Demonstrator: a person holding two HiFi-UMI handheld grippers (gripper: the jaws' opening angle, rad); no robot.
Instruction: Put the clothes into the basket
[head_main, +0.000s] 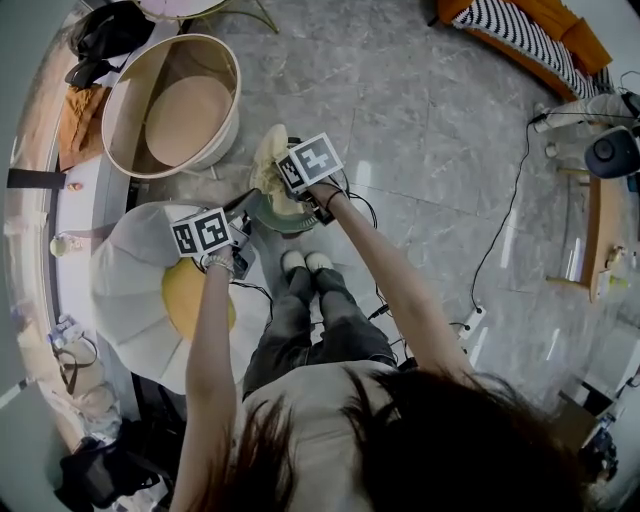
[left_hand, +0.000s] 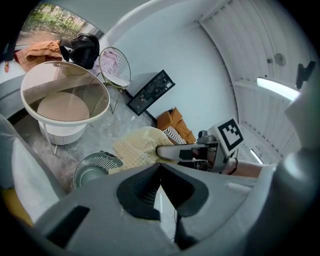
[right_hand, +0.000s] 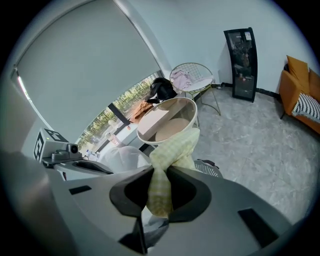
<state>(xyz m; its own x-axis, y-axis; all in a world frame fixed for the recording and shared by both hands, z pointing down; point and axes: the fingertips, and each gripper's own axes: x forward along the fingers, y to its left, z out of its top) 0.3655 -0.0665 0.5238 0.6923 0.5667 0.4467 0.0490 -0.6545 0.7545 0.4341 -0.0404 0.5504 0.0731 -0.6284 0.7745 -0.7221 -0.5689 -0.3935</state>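
The cloth (right_hand: 176, 149) is pale yellow with a fine woven check, soft and crumpled. It is pinched into a narrow twist where it is held and fans out into a loose, rounded bundle past that point.

The only print I can make out is the black-and-white square markers on each tool's cube. The rest is too small to read.

The right tool (right_hand: 159, 181) is clamped on the cloth. In the right gripper view a strip of checked fabric runs straight down between its dark pads, and the bulk spills out at 12 o'clock beyond the tips. In the head view the bundle sits at 9 o'clock of that tool's marker cube, with the slatted grey basket (head_main: 287, 220) at 6 o'clock of the cloth, on the floor just past the person's white shoes (head_main: 305, 261). The cloth overlaps the basket's far rim from that angle, but I cannot tell whether it touches.

The left tool (left_hand: 159, 170) has its pads closed together with nothing between them. It is held at about 8 o'clock of the cloth, over a white seat (head_main: 125, 290) with a yellow cushion (head_main: 185, 292). In the left gripper view the cloth lies at 1 o'clock of the grey basket, and the right tool's long finger crosses its edge.

A large white tub (head_main: 218, 140) stands at 10 o'clock of the cloth, apart from it.
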